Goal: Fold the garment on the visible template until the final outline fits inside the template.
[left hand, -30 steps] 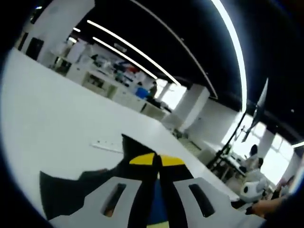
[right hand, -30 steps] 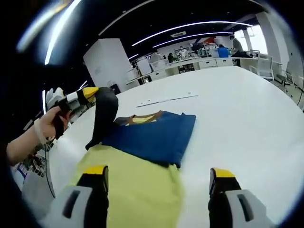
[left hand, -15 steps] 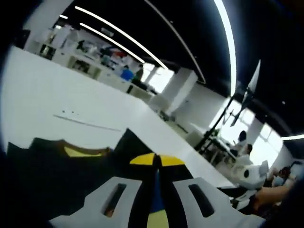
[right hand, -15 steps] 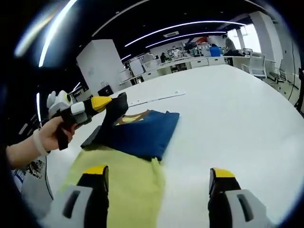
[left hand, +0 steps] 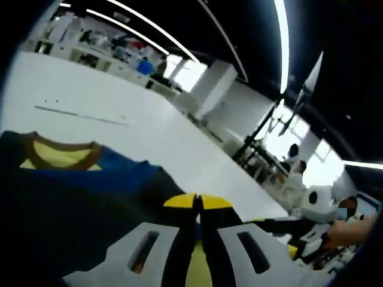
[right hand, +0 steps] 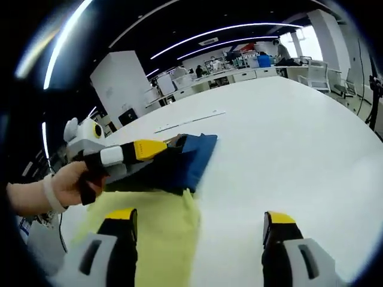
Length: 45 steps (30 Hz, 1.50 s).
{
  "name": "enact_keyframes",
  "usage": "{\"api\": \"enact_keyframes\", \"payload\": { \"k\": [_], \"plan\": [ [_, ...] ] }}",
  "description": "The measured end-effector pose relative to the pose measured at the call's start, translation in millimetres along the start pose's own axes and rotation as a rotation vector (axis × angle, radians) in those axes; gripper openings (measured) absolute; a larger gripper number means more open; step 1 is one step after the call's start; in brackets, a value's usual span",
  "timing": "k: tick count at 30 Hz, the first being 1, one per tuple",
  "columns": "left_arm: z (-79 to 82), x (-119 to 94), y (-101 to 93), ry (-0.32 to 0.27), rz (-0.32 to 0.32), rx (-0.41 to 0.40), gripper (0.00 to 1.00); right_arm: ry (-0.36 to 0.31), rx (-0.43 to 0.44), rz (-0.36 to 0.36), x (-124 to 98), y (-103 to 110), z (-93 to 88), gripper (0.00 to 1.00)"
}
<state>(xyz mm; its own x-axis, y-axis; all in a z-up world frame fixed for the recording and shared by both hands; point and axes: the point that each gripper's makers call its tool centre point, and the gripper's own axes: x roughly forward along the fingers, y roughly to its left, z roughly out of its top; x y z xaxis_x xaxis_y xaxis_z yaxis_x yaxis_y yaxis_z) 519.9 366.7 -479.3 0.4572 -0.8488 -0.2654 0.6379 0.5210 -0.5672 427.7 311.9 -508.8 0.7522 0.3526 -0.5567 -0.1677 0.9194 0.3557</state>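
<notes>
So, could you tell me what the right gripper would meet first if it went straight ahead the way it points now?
Probably just the bare white table. The right gripper is open, and the yellow template with the folded blue garment lies mostly left of its line. Depth is hard to judge, so it may skim the template's edge.

Soft matt cloth for the garment (right hand: 173,173), blue over yellow, with a brown ribbed-looking collar (left hand: 60,152). Smooth white desk (right hand: 287,155), faintly sheened. Fingers (right hand: 122,224) of hard grey plastic, yellow tips probably rubbery.
</notes>
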Motion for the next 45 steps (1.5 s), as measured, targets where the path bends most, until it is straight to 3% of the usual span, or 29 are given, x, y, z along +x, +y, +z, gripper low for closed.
{"api": "enact_keyframes", "payload": {
  "k": [9, 13, 20, 22, 25, 28, 38, 45],
  "plan": [
    [-16.6, 11.0, 6.8, 0.046, 0.001, -0.013, 0.00, -0.001, 0.008, -0.004, 1.1, -3.7, 0.3, 0.87],
    [-27.8, 14.5, 8.6, 0.089, -0.001, 0.025, 0.00, 0.002, 0.012, -0.007, 0.5, -4.7, -1.5, 0.87],
    [-32.2, 14.3, 7.4, 0.106, -0.019, 0.026, 0.00, 0.005, 0.010, 0.002, 3.1, -2.2, -2.6, 0.87],
    [-32.1, 14.5, 2.9, 0.109, -0.048, 0.043, 0.08, 0.002, 0.007, 0.014, 4.1, 0.8, -1.5, 0.88],
    [-28.9, 13.7, 3.1, 0.099, -0.032, 0.117, 0.37, -0.003, -0.004, 0.025, 4.6, 4.2, 1.1, 0.89],
    [-23.1, 13.1, 0.4, 0.078, -0.038, 0.128, 0.55, -0.004, -0.007, 0.031, 5.0, 5.4, 2.7, 0.89],
    [0.4, -3.5, -0.9, 0.030, -0.057, 0.253, 0.87, -0.009, -0.025, 0.044, 2.7, 9.3, 6.7, 0.90],
    [14.8, -31.5, 4.6, 0.025, -0.063, 0.285, 0.87, -0.023, -0.048, 0.061, 1.9, 16.9, 14.2, 0.90]
  ]
}}
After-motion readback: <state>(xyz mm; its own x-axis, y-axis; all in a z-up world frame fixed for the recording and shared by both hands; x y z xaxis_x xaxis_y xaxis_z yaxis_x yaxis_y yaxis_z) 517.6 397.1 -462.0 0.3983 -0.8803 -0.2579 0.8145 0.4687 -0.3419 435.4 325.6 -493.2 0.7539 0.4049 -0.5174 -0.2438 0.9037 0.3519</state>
